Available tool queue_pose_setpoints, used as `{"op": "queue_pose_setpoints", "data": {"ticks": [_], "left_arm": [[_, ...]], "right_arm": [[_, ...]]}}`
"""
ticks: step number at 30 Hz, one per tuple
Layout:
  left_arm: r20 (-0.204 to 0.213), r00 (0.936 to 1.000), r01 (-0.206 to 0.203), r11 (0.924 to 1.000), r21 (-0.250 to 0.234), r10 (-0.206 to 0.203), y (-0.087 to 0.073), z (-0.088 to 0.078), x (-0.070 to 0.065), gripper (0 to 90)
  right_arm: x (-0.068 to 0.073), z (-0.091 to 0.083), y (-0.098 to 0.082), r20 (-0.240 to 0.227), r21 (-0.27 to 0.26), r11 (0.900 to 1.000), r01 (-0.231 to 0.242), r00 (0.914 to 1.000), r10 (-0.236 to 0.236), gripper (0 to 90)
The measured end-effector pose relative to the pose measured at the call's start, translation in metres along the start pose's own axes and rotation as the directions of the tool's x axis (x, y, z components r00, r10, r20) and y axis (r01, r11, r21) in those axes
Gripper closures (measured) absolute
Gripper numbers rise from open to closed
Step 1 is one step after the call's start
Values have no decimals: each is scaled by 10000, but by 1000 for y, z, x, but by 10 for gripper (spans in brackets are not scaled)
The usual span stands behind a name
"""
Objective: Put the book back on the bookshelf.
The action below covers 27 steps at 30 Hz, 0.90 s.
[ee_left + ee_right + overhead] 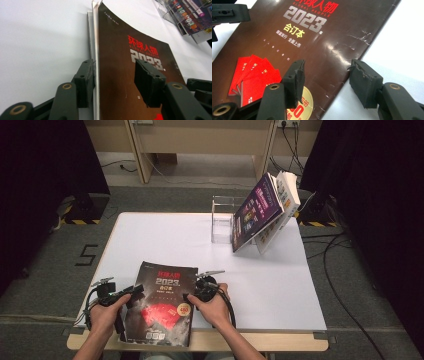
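A dark brown magazine [161, 302] with a red "2023" title lies flat at the near edge of the white table [260, 275], its lower end reaching the front rim. My left gripper [131, 295] is at its left edge and stands open. In the left gripper view the jaws [116, 67] straddle that edge of the magazine [117, 82], one pad beside the page stack and the other over the cover. My right gripper [192, 295] is open at the right edge. In its own view the gripper [325, 68] has one pad over the cover [312, 50] and one over bare table.
A clear acrylic stand [222, 222] sits at the back of the table. A purple magazine [257, 212] and a white one [286, 200] lean against it. The wooden front rim [260, 340] runs just behind my hands. Cables lie on the floor at the right.
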<state>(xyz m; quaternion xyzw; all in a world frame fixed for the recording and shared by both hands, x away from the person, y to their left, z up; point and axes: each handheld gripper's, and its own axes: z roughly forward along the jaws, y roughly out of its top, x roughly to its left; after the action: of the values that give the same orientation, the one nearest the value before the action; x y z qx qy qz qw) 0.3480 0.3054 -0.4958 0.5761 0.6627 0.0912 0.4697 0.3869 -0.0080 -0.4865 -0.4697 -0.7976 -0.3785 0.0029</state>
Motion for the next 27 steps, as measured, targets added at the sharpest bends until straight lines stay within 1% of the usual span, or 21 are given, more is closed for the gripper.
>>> {"op": "queue_pose_setpoints", "data": {"ticks": [1, 4, 5, 7, 8, 9, 11, 13, 16, 18, 20, 21, 23, 24, 25, 27], "left_arm": [[31, 10000, 25, 10000, -1, -25, 0, 0, 0, 502], [144, 9994, 318, 9995, -32, -318, 0, -1, 0, 521], [144, 9994, 318, 9995, -32, -318, 0, -1, 0, 529], [415, 9972, 633, 9980, -92, -629, 0, -2, 0, 551], [461, 9968, 660, 9978, -99, -655, 0, -2, 0, 561], [454, 9969, 646, 9979, -82, -641, 1, -2, 0, 565], [532, 9963, 678, 9977, 24, -678, 1, -1, 1, 565], [550, 9959, 716, 9974, 26, -716, 0, -1, 2, 569], [651, 9951, 721, 9963, 470, -751, -2, 0, 2, 570], [508, 9962, 674, 9959, 601, -705, -3, 0, 1, 570], [495, 9958, 733, 9943, 776, -773, -3, -1, 2, 575], [495, 9958, 733, 9943, 776, -773, -3, -1, 2, 579], [655, 9905, 1150, 9896, 859, -1208, 0, -4, 7, 592], [766, 9880, 1277, 9882, 851, -1343, 0, -5, 8, 601], [766, 9880, 1277, 9882, 851, -1343, 0, -5, 8, 607], [846, 9875, 1256, 9884, 848, -1328, -1, -4, 5, 610]], "right_arm": [[0, 0, 0, -9, -11, 10000, -15, 10000, 15, 461], [0, 0, 0, -20, -6, 10000, -17, 10000, 17, 460], [0, 0, 0, -23, 18, 10000, -82, 10000, 82, 459], [0, 0, 0, -50, 21, 9999, -121, 9999, 121, 457], [-1, 0, 0, -67, -7, 10000, -68, 10000, 68, 458], [0, 0, 0, -48, 30, 9999, -129, 9999, 129, 456], [0, 0, 0, -51, 29, 9999, -100, 9999, 100, 455], [0, 0, 0, -57, 29, 9999, -108, 9999, 109, 454], [0, 0, 0, -48, 24, 9999, -98, 9999, 98, 451], [0, 0, 0, -43, 22, 9999, -98, 9999, 98, 449], [0, 0, 0, -50, 1, 10000, -23, 10000, 23, 448], [0, 0, 0, -53, 26, 10000, -75, 10000, 76, 449], [0, 0, 0, -71, 1, 10000, -69, 10000, 69, 449], [0, 0, -1, -70, -23, 10000, -65, 10000, 64, 449], [0, 0, -1, -78, -56, 10000, 18, 10000, -18, 449], [0, 0, 0, -50, -3, 10000, -40, 10000, 40, 448]]}}
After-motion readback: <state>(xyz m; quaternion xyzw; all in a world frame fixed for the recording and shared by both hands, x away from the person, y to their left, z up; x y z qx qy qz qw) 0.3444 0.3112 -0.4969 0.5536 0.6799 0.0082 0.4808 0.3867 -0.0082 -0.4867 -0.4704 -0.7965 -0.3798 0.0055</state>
